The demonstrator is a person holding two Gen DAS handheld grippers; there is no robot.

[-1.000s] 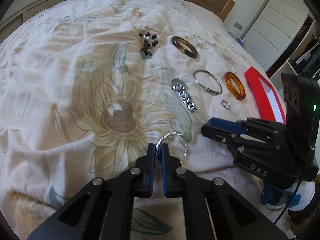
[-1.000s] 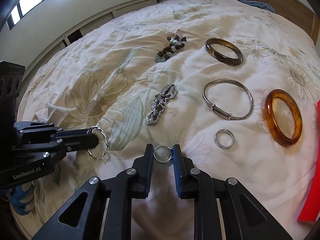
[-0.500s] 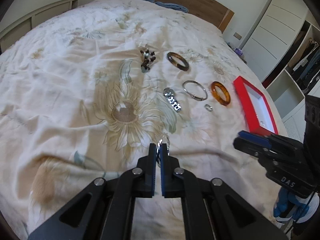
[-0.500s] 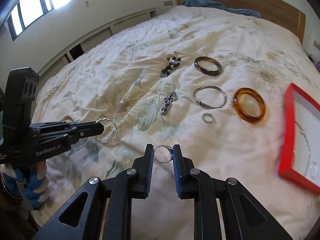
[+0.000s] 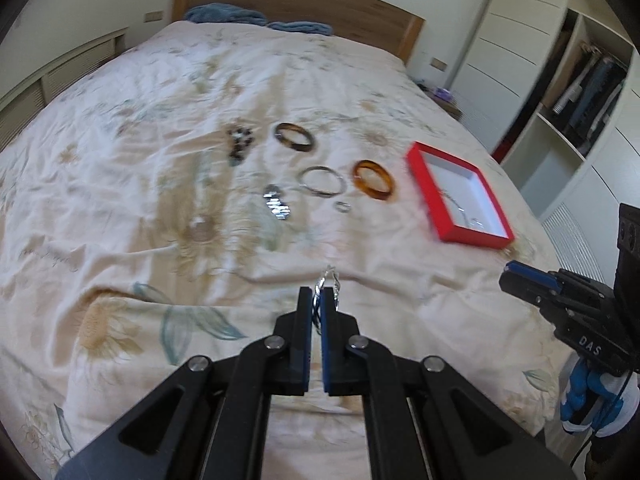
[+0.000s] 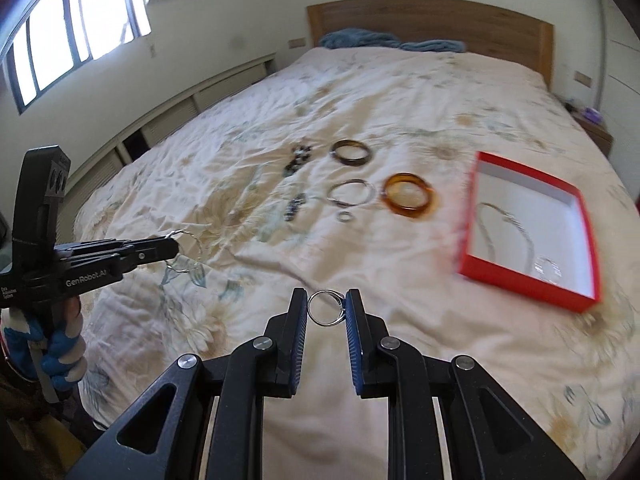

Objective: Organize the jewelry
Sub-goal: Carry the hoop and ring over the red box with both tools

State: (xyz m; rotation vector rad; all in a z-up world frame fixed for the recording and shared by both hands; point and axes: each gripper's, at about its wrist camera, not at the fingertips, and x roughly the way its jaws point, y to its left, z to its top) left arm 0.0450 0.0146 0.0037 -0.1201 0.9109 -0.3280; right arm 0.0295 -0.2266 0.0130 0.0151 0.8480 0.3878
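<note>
- Left gripper (image 5: 318, 300): jaws nearly closed, pinching one twisted silver bangle (image 6: 186, 250) above the bed (image 5: 120, 208).
- Right gripper (image 6: 326, 308): jaws narrowly apart, clamping one silver ring (image 6: 325, 307).
- Mid-bed: three bangles, one ring, one watch, one bead cluster.
- One red box (image 6: 532, 224) near the right edge.

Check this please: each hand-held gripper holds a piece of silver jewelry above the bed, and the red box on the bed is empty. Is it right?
Not quite: the red box is not empty; the right wrist view shows silver pieces already in it. The rest holds: the left hand-held gripper holds a twisted silver bangle, the right hand-held gripper a silver ring.
</note>
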